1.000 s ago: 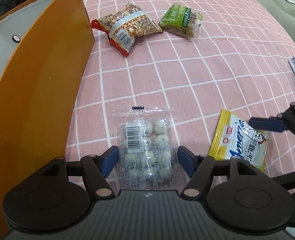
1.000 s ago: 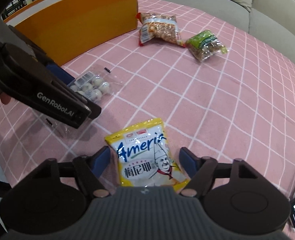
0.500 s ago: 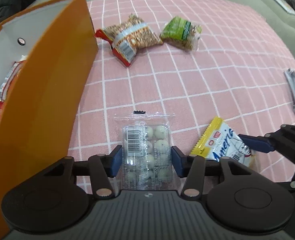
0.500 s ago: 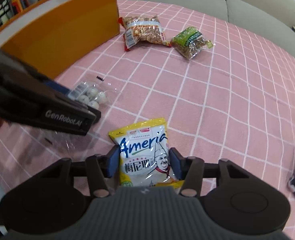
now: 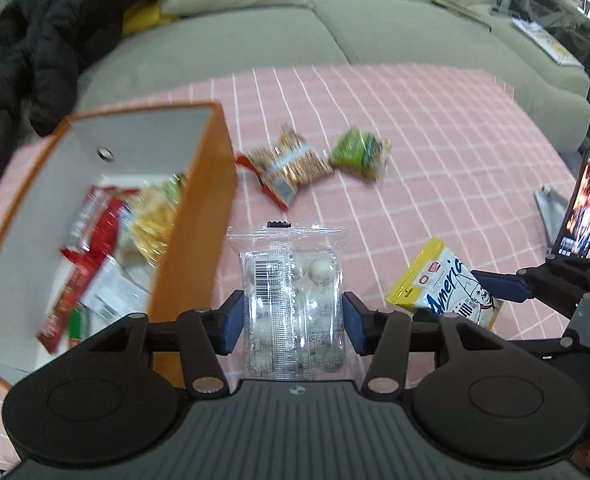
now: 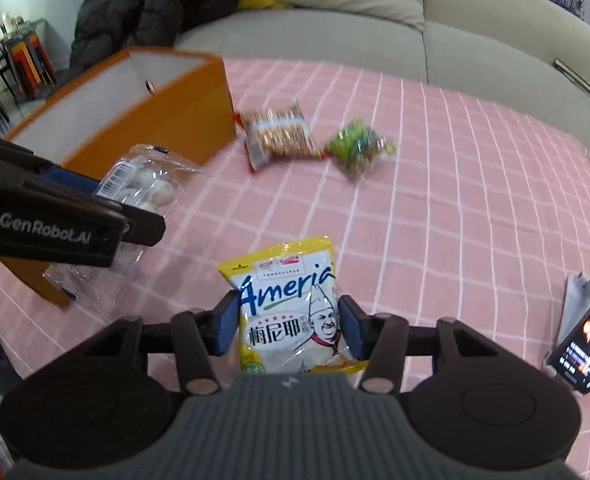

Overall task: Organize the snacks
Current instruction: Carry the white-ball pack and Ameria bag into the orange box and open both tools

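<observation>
My left claw (image 5: 289,322) grips the clear ball pack (image 5: 291,300) beside the orange box (image 5: 199,248) edge; right claw (image 6: 289,326) clamps the yellow "Ameria" bag (image 6: 291,304), open pink cloth (image 6: 435,208) ahead.

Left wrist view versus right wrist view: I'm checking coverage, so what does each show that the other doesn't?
Only the left wrist view looks into the orange box, showing the packets inside. Only the right wrist view shows the yellow bag's full front print. Both show the clear pack of white balls, the biscuit pack, the green pack and the pink checked cloth.
</observation>
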A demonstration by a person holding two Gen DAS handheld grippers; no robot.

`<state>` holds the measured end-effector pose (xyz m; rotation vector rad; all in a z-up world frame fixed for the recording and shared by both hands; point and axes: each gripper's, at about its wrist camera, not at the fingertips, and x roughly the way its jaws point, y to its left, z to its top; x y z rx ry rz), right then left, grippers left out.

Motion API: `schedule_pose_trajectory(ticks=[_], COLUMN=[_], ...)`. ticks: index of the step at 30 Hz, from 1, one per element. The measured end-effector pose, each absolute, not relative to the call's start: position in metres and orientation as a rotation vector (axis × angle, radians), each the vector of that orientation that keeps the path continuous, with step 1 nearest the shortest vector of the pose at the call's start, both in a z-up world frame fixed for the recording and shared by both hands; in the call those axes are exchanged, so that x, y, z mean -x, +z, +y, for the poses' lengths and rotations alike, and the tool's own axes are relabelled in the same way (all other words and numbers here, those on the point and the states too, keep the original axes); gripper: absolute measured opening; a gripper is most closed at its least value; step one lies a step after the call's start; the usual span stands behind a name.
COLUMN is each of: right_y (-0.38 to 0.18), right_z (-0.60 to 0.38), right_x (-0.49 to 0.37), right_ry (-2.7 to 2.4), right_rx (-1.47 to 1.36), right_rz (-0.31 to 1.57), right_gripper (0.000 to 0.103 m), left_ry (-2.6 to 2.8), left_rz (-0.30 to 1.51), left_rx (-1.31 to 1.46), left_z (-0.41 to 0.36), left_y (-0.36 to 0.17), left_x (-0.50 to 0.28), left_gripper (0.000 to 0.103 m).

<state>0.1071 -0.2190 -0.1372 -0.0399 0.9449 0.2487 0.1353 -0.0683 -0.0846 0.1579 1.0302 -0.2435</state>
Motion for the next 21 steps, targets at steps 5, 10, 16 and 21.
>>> schedule_pose_trajectory(ticks=[5, 10, 16, 21], right_y=[-0.102, -0.068, -0.034, -0.025], right_z=[-0.200, -0.171, -0.122, -0.066], right_x=[-0.108, -0.117, -0.141, -0.161], right_ry=[0.287, 0.374, 0.517, 0.625], right_rx=[0.043, 0.065, 0.079, 0.181], right_rz=[0.878, 0.828, 0.809, 0.809], right_gripper=[0.050, 0.050, 0.050, 0.050], left_ry=[-0.250, -0.272, -0.208, -0.149], left_rz=[0.972, 0.962, 0.951, 0.981], left_rx=[-0.117, -0.063, -0.069, -0.112], left_z=[-0.041, 0.004, 0.060, 0.098], left_y=[-0.052, -0.024, 0.000, 0.000], left_x=[-0.133, -0.140, -0.153, -0.166], left_gripper=[0.058, 0.058, 0.058, 0.058])
